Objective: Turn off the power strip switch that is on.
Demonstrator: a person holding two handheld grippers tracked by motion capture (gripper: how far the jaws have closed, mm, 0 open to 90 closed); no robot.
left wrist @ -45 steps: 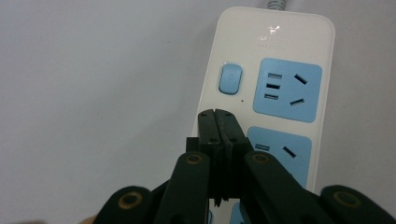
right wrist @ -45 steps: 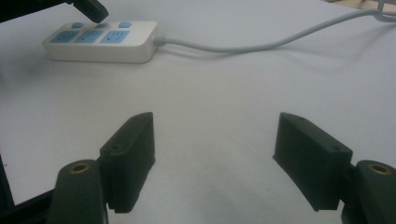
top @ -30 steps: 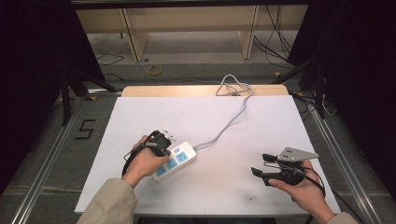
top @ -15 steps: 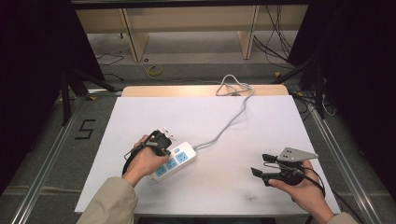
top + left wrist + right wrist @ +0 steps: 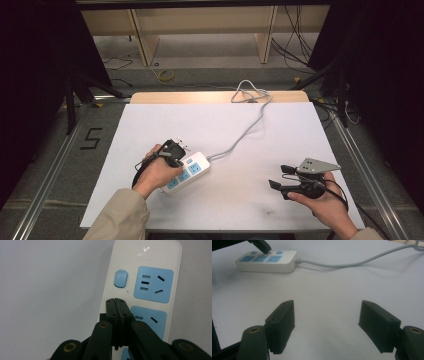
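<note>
A white power strip (image 5: 189,171) with blue sockets lies left of the table's middle. Its grey cable (image 5: 245,132) runs to the far edge. My left gripper (image 5: 176,156) is shut with nothing between its jaws, and it points down at the strip. In the left gripper view the joined tips (image 5: 117,302) sit over the strip (image 5: 142,260) just below a blue switch button (image 5: 121,278). The right gripper view has that tip resting on a button row of the strip (image 5: 267,263). My right gripper (image 5: 278,176) stands open and empty near the front right, its jaws (image 5: 328,306) wide over bare table.
The white table (image 5: 210,117) has a wooden strip along its far edge, where the cable coils (image 5: 250,92). Metal rails run along the floor on both sides. Wooden shelf legs stand behind the table.
</note>
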